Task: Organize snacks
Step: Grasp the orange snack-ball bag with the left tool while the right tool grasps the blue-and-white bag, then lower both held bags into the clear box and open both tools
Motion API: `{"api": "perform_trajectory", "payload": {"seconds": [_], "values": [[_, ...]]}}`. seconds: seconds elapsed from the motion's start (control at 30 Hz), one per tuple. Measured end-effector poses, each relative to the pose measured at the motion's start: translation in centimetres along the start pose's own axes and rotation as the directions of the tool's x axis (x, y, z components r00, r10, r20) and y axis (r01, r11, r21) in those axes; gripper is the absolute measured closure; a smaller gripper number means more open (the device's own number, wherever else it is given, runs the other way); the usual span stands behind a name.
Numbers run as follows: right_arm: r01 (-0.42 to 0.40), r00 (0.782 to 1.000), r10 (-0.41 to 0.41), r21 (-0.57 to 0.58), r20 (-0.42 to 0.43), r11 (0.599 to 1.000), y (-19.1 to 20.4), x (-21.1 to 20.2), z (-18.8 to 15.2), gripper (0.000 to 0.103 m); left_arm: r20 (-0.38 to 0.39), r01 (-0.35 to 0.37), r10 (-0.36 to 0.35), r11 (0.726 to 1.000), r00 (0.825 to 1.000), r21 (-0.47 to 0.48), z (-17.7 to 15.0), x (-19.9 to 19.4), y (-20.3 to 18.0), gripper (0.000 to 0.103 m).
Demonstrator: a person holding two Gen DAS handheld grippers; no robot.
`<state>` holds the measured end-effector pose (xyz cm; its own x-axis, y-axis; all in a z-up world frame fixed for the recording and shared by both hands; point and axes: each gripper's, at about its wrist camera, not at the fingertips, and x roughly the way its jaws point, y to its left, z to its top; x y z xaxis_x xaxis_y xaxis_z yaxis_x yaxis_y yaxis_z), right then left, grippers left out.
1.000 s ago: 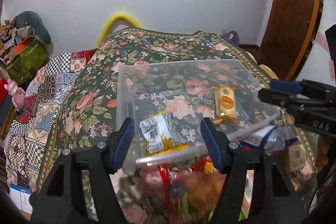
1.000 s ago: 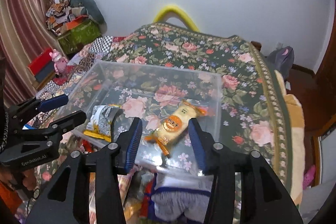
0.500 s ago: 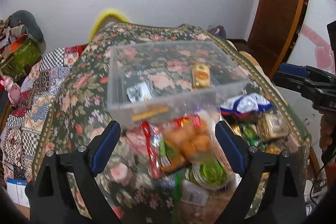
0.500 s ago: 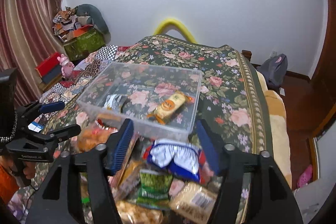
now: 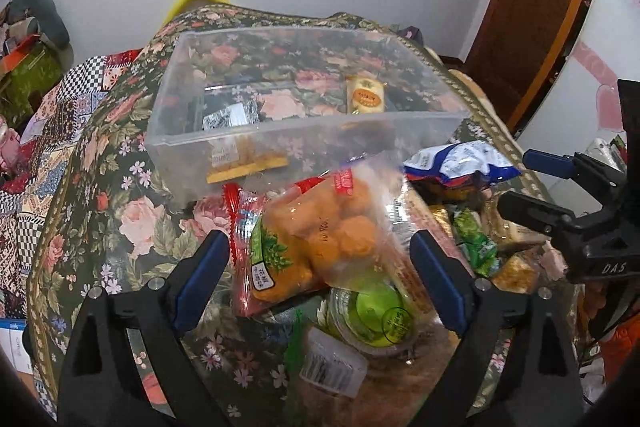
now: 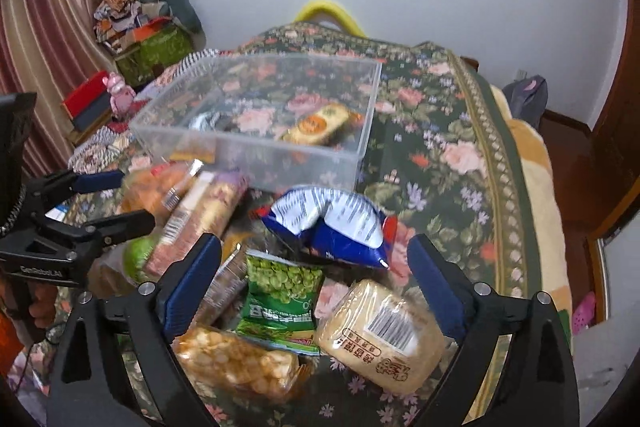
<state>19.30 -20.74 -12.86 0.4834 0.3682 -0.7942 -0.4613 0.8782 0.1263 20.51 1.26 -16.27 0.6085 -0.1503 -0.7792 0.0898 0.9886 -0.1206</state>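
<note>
Both tongs stand wide apart, gripping nothing. The right tongs [image 6: 314,279], jaws just opened further, read "DAS" in the left view; the left tongs [image 5: 320,275] read "GenRobot.AI" in the right view. The clear bin [image 5: 248,137] on the floral bed [image 6: 452,155] holds two packets. Only the right view shows the green pea bag [image 6: 282,297]; only the left shows the green-lidded cup [image 5: 374,315].
</note>
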Motion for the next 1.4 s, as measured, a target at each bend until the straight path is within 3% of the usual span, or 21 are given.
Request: {"api": "perform_trajectory", "payload": {"seconds": [0.37, 0.47, 0.53, 0.6, 0.73, 0.93, 1.4], "values": [[0.011, 0.998, -0.011, 0.006, -0.067, 1.000, 0.0, 3.5, 0.1, 0.010, 0.023, 0.016, -0.016, 1.000, 1.000, 0.002, 0.2, 1.6, 0.2, 0.010], [-0.005, 0.998, 0.006, 0.025, -0.059, 1.000, -0.4, 3.5, 0.1, 0.012, 0.035, 0.018, -0.018, 1.000, 0.999, -0.007, 0.3, 1.7, 0.4, 0.017], [-0.002, 0.998, 0.004, 0.030, -0.060, 1.000, -0.6, 3.5, 0.1, 0.025, 0.041, 0.012, -0.012, 1.000, 0.999, -0.007, 0.3, 1.8, 0.5, 0.021], [-0.015, 0.998, 0.017, 0.034, -0.058, 0.999, -0.7, 3.4, 0.0, 0.028, 0.045, 0.007, -0.006, 1.000, 0.999, -0.007, 0.2, 1.9, 0.6, 0.027], [-0.012, 0.999, 0.013, 0.023, -0.051, 1.000, -0.7, 3.0, -0.2, 0.043, 0.066, -0.001, 0.001, 1.000, 0.998, 0.003, -0.1, 1.5, 0.7, 0.039], [-0.024, 0.999, 0.025, 0.021, -0.033, 0.999, -0.4, 2.1, -0.4, 0.053, 0.072, -0.002, 0.001, 1.000, 0.997, 0.013, -0.3, 0.6, 0.4, 0.043], [-0.025, 0.996, 0.025, -0.001, 0.083, 1.000, 0.7, -3.2, 1.1, 0.055, 0.178, 0.002, -0.005, 1.000, 0.984, 0.015, 0.8, -5.5, 0.0, 0.043]]}}
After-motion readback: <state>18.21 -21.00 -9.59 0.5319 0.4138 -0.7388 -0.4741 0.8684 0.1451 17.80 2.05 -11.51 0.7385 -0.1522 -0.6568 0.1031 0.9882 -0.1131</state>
